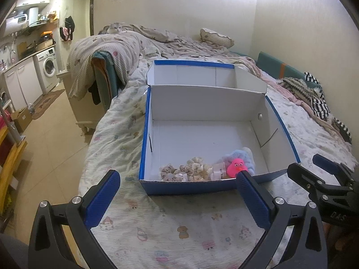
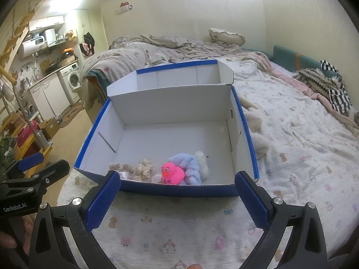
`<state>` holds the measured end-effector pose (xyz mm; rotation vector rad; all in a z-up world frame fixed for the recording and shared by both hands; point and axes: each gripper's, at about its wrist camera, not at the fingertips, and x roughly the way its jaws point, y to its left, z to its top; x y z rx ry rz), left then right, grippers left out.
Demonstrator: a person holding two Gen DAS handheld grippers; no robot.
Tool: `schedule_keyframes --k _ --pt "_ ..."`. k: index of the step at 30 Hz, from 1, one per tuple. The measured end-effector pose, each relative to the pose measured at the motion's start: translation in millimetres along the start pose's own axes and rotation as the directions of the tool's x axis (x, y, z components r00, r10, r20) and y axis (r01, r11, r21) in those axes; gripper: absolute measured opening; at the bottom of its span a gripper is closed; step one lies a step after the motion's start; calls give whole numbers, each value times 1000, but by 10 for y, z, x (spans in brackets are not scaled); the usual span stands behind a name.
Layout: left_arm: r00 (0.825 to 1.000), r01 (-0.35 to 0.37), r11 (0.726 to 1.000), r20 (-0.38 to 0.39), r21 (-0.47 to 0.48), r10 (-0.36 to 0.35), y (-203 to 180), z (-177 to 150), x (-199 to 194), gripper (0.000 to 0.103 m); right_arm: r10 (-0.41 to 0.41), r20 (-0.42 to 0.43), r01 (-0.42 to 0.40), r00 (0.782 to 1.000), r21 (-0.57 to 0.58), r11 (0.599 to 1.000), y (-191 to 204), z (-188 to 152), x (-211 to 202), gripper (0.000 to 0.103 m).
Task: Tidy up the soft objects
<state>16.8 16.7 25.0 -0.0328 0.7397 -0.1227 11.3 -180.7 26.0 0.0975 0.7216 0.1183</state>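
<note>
Where both grippers gape — pink duck (image 2: pixel 172 173) just ahead, boxed.

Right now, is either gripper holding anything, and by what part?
Nothing is held. The left gripper and right gripper are both open and empty, short of the box.

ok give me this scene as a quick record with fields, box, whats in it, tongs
box: blue shoebox, lid open, on the bed
contents: pink duck, blue fluffy scrunchie, beige scrunchies, all along the near wall
left tongs: open, empty, short of the box
right tongs: open, empty, short of the box
background: cat on the bedding
</note>
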Motion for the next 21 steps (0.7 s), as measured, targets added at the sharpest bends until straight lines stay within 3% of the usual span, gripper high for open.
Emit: schedule_keyframes --k 21 --pt "1000 12 999 -14 30 -11 -44 -24 35 103 -4 -14 4 1000 -1 1000 -33 -5 28 103"
